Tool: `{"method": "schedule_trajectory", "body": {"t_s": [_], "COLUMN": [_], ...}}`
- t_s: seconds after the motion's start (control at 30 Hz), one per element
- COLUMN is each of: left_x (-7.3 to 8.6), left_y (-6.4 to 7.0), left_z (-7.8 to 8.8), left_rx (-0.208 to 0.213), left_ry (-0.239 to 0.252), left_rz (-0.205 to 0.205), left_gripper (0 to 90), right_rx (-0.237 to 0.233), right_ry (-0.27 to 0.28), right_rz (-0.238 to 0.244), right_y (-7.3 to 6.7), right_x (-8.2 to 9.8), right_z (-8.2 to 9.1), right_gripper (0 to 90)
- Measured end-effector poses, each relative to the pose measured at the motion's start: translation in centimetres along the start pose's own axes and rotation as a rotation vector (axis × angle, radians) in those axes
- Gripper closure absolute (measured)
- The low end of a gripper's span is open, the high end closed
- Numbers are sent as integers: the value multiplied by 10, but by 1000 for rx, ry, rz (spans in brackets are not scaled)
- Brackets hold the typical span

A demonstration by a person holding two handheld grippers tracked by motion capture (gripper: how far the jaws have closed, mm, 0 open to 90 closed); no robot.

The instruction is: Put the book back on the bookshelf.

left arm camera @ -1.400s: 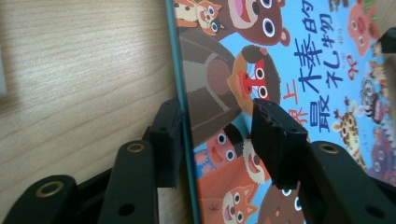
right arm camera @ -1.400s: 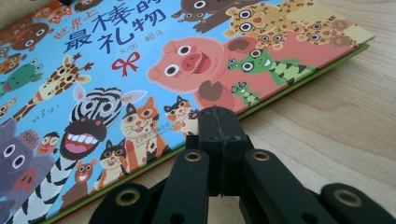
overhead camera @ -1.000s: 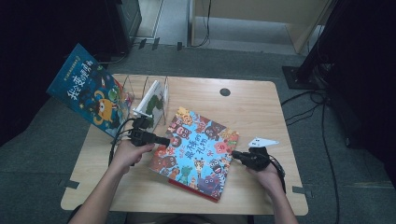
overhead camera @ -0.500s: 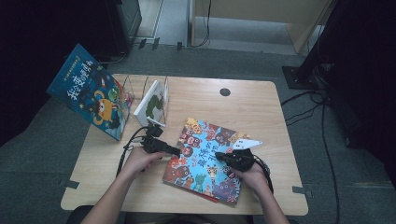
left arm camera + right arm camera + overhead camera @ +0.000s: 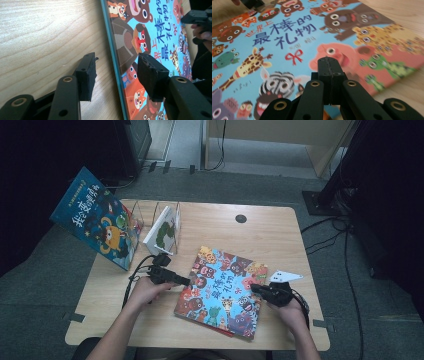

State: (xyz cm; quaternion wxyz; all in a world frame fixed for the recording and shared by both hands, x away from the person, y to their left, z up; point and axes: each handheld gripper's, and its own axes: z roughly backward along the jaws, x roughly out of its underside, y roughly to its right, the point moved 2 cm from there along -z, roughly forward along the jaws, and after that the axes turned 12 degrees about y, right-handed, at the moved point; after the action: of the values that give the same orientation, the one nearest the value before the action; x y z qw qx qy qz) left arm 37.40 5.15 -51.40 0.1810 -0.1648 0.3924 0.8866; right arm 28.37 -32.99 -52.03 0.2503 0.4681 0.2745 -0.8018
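The book [image 5: 223,291] has a blue cover crowded with cartoon animals and lies flat on the wooden table [image 5: 260,232], over a grey floor in a dim room. The left gripper [image 5: 117,72], whose jaws have just been opening, straddles the book's left edge without pressing it. The right gripper [image 5: 328,62], jaws together and empty, hovers over its right edge.

The picture book [image 5: 294,37] lying before me reads "世界上最棒的礼物" on its cover; the far-left blue book [image 5: 95,222] shows large yellow characters I can't make out.
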Motion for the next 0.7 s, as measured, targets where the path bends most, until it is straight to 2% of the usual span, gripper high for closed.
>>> {"method": "schedule_trajectory", "body": {"t_s": [0.1, 0.23, 0.33, 0.4, 0.67, 0.7], "left_x": [-1, -2, -4, -5, -5, -5], "left_y": [3, 6, 8, 8, 6, 6], "left_z": [0, -1, -3, -5, -7, -7], "left_rx": [-22, -6, -7, -19, 2, -2], "left_ry": [-2, -3, -5, -16, -11, -11], "left_rz": [-31, -42, -52, -68, -61, -60], "left_gripper": [478, 456, 439, 438, 436, 441], "right_rx": [34, 74, 95, 85, 86, 85], "right_ry": [-3, -1, -26, -40, -44, -45], "right_rz": [-6, -33, -39, -44, -47, -33], "right_y": [5, 12, 14, 12, 9, 8], "right_x": [3, 9, 14, 16, 17, 16], "right_z": [12, 27, 32, 32, 29, 27], "right_gripper": [900, 900, 900, 900, 900, 900]}}
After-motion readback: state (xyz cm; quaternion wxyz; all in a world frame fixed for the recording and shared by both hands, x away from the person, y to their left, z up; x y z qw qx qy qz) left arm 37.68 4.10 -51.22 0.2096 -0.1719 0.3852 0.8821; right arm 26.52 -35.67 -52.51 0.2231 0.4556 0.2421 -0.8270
